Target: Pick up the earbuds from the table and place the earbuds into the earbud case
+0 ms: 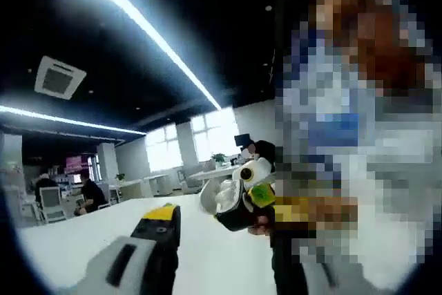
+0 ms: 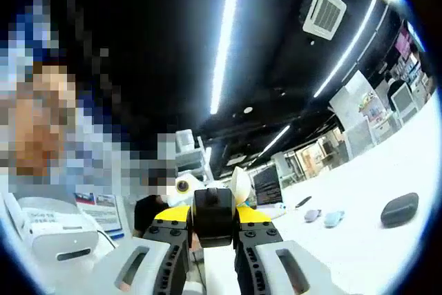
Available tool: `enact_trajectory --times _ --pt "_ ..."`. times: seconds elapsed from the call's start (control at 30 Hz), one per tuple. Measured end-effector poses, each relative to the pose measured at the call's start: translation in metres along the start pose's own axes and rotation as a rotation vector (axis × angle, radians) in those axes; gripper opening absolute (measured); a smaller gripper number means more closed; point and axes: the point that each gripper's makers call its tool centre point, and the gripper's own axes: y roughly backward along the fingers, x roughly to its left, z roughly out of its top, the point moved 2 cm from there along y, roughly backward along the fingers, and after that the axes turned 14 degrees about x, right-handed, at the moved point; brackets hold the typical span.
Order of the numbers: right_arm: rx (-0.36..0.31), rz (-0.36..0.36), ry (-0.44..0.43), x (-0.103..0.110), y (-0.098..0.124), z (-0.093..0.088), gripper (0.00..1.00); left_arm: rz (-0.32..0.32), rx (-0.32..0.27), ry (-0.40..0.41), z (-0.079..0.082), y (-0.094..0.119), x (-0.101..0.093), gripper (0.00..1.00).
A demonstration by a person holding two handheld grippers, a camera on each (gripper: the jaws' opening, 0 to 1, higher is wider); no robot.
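My right gripper (image 2: 213, 224) is raised above the white table (image 2: 359, 253). It is shut on a black object (image 2: 211, 213) with white rounded parts, and I cannot tell what the object is. The same object (image 1: 235, 202) hangs just right of my left gripper's one visible fingertip (image 1: 163, 216), which is black and yellow. The left gripper's other side is hidden. Far right on the table lie two small pale pieces (image 2: 323, 217), likely the earbuds. Beyond them sits a dark oval case (image 2: 399, 210), closed.
A person stands close to both grippers. Near them on the table lies a white device (image 2: 59, 238). A dark screen (image 2: 266, 184) and a thin dark item (image 2: 302, 203) sit further back. Other people sit at desks (image 1: 88, 195) across the office.
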Motion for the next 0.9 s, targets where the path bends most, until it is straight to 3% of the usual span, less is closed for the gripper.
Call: enact_trajectory --times 0.2,0.33,0.43,0.6,0.8,0.9 --pt "0.013 0.0 0.013 0.002 0.001 0.0 0.21 -0.011 0.039 -0.078 0.005 -0.008 -0.008 0.48" --pt "0.006 0.018 -0.002 0.002 0.002 0.0 0.21 -0.025 0.049 -0.082 0.004 -0.009 -0.008 0.48" --pt "0.002 0.028 -0.012 0.004 0.002 0.001 0.21 0.005 0.046 -0.12 0.005 -0.008 -0.005 0.43" --pt "-0.003 0.016 -0.025 0.002 0.001 0.001 0.21 0.054 0.065 -0.191 0.007 -0.008 -0.005 0.42" --pt "-0.016 -0.001 -0.067 -0.007 0.003 -0.001 0.21 0.144 0.096 -0.357 0.009 -0.009 -0.009 0.39" --pt "-0.031 -0.001 -0.09 -0.009 0.004 -0.001 0.21 0.153 0.119 -0.395 0.006 -0.011 -0.015 0.34"
